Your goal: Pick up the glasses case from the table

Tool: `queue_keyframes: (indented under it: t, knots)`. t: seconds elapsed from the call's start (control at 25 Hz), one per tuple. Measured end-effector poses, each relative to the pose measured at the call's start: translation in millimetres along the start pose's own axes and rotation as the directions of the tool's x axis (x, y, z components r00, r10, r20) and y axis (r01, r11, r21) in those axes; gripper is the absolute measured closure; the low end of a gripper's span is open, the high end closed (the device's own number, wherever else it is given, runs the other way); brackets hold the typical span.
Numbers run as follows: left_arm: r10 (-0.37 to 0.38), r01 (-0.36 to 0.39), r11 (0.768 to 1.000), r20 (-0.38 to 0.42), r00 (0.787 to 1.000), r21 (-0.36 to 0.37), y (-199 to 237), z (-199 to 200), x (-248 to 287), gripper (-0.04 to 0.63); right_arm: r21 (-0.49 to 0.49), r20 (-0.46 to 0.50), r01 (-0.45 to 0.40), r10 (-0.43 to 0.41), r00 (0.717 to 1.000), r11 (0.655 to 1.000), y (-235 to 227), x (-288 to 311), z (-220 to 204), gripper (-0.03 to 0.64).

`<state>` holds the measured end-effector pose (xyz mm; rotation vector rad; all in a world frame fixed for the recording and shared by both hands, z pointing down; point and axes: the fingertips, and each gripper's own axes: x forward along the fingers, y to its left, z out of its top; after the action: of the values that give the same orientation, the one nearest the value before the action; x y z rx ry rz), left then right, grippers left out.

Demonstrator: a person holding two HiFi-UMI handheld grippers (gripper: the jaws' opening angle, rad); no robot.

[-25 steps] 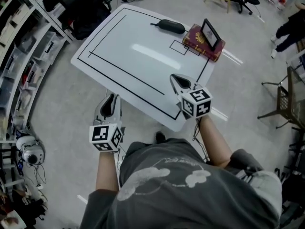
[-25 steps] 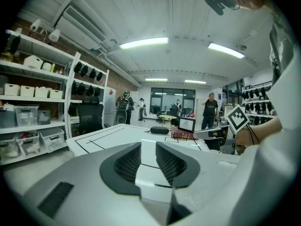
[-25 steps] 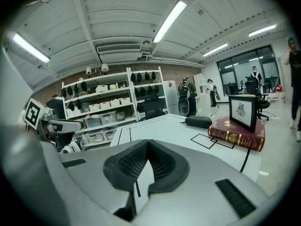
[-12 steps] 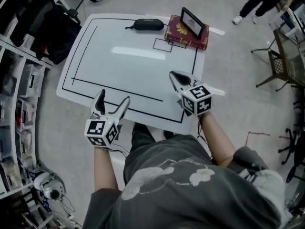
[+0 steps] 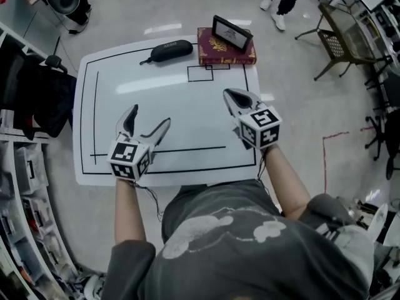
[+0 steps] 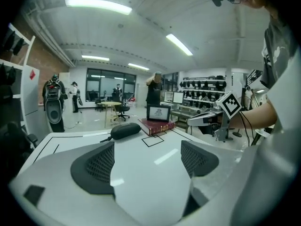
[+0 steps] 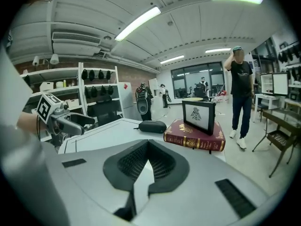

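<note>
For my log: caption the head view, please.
Left hand-held gripper, jaws just opened and empty, right hand-held gripper shut, both over the table; case untouched at its far edge.

No words or numbers can be read anywhere. The glasses case [image 5: 167, 50] bears a small pale mark on its lid, too small to make out. The red book [image 5: 211, 46] shows only gold ornament, and the framed picture [image 5: 232, 32] only an emblem.

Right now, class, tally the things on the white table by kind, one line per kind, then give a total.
Glasses case, black: 1
Book, red: 1
Framed picture, standing on the book: 1
Total: 3
</note>
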<state>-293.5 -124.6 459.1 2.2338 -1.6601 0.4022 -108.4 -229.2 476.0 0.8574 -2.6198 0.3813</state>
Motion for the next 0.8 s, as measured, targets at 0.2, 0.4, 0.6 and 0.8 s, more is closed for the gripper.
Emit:
queue_keyframes:
  t: [0.2,0.4,0.6,0.8]
  knots:
    - [-0.135,0.138,0.987,-0.041,0.990,0.077,21.0,14.3,33.6,0.169,0.014,0.015,0.083,-0.084,0.996,0.996,4.9,11.9,11.4,0.617]
    - [-0.239,0.256,0.954,-0.119,0.964,0.155,40.4,30.4,79.8,0.169,-0.007,0.002,0.129,-0.129,0.992,0.992,6.3,27.4,23.8,0.617]
    - [-0.288,0.324,0.918,-0.178,0.941,0.230,58.2,52.5,119.3,0.169,-0.019,-0.009,0.159,-0.160,0.987,0.987,-0.5,39.8,34.0,0.617]
    - [-0.290,0.349,0.894,-0.230,0.929,0.282,76.8,61.6,158.8,0.169,-0.002,-0.024,0.179,-0.179,0.984,0.984,-12.0,57.4,33.0,0.617]
